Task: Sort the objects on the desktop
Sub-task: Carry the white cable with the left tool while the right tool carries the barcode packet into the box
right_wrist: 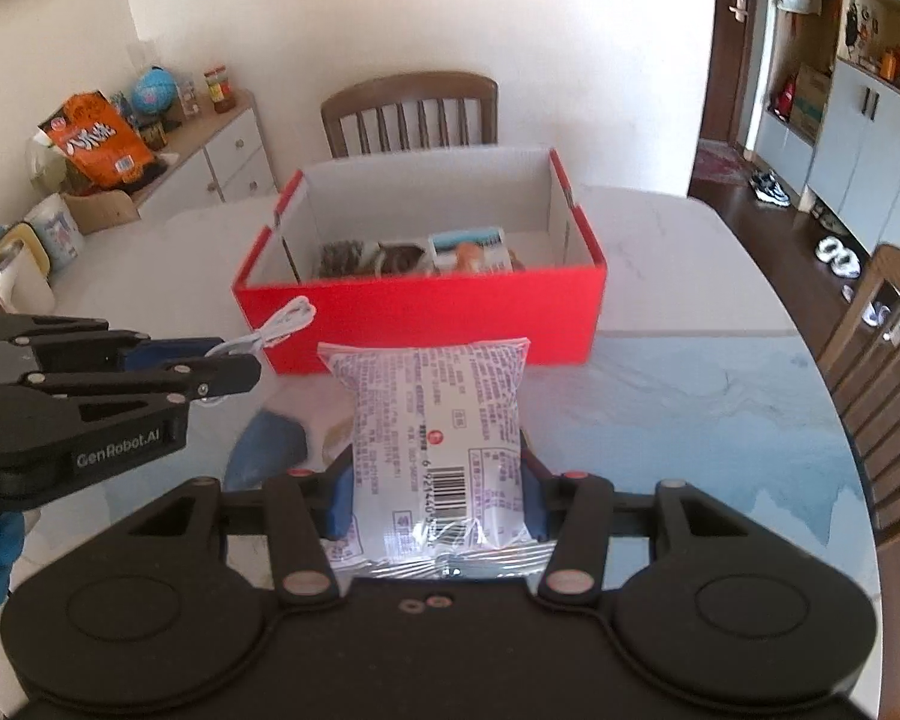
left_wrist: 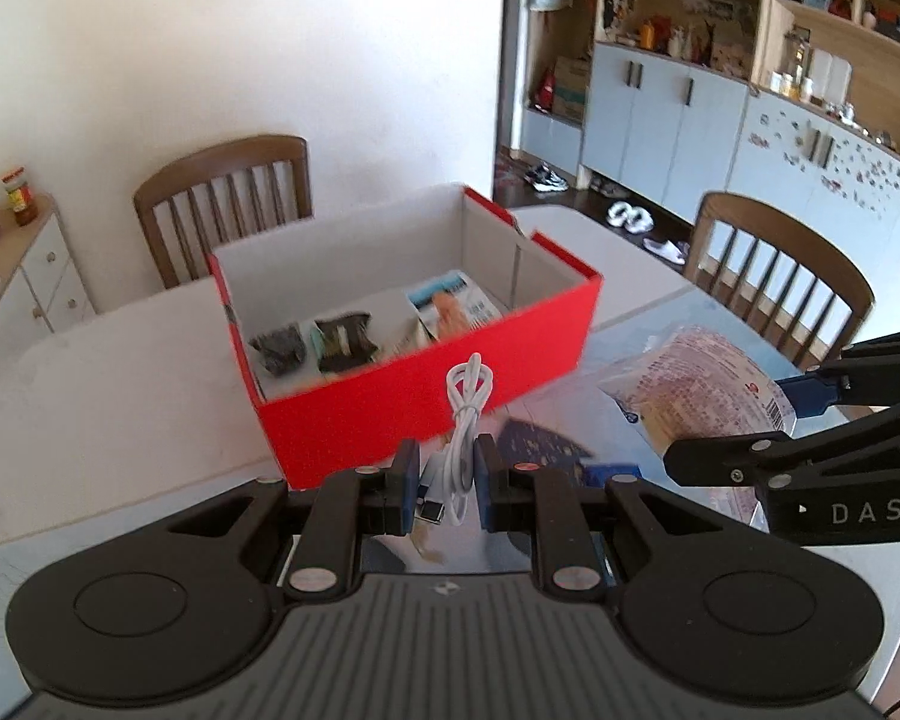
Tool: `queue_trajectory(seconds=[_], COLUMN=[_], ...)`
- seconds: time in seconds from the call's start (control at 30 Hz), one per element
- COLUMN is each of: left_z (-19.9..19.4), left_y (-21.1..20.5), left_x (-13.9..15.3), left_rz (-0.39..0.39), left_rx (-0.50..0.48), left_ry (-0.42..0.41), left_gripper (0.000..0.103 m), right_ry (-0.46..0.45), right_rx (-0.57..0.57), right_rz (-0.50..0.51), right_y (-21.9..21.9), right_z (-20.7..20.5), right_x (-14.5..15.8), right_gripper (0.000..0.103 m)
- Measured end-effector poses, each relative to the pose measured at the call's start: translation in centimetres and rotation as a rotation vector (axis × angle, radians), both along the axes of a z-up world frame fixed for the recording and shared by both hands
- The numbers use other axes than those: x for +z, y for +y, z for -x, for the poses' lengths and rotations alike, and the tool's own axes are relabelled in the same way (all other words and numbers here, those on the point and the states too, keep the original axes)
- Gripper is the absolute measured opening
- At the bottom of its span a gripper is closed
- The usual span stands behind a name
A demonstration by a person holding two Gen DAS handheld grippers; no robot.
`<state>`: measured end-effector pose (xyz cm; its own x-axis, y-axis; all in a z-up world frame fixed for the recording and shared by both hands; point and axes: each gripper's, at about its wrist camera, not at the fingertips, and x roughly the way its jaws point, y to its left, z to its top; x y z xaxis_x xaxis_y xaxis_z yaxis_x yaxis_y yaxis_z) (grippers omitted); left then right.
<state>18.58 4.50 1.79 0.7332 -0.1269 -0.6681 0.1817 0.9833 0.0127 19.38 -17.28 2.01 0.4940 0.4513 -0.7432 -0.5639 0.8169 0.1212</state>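
My left gripper [left_wrist: 447,468] is shut on a coiled white cable [left_wrist: 465,414], held above the table just in front of the red box [left_wrist: 426,396]. In the right wrist view the same gripper [right_wrist: 222,363] comes in from the left, the white cable [right_wrist: 279,324] sticking out of it toward the red box [right_wrist: 426,318]. My right gripper [right_wrist: 435,498] is shut on a clear snack packet [right_wrist: 435,414] with printed text and a barcode. That snack packet [left_wrist: 696,390] and the right gripper [left_wrist: 750,420] show at the right of the left wrist view. Several small packets lie inside the box.
The box stands on a white and blue table [right_wrist: 690,396]. A dark blue item [right_wrist: 273,447] lies on the table under the grippers. Wooden chairs stand behind the box [right_wrist: 408,114] and at the right [right_wrist: 888,372]. A sideboard [right_wrist: 210,162] with clutter is at the left.
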Motion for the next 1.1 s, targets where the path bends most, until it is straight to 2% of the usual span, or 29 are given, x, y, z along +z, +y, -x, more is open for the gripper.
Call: queue_trajectory(seconds=[0.23,0.57,0.8,1.1], left_z=[-1.8,-5.5,-8.5,-13.4], left_y=[0.5,1.1,1.8,4.4], left_x=[2.4,3.8,3.6,1.4], left_rz=[-0.009,-0.029,-0.032,-0.01], left_rx=[0.013,0.016,0.032,0.073], left_ry=[-0.056,-0.089,-0.069,0.009], left_gripper=[0.017,0.017,0.017,0.017], right_ry=[-0.059,-0.092,-0.109,-0.115], right_rx=[0.021,0.019,0.007,0.026], right_rz=[-0.005,0.011,0.037,0.074], right_y=[1.5,3.6,4.9,7.0], right_z=[-2.0,-4.9,-7.4,-9.8], right_x=[2.3,3.0,3.1,2.0], right_gripper=[0.051,0.05,0.051,0.051])
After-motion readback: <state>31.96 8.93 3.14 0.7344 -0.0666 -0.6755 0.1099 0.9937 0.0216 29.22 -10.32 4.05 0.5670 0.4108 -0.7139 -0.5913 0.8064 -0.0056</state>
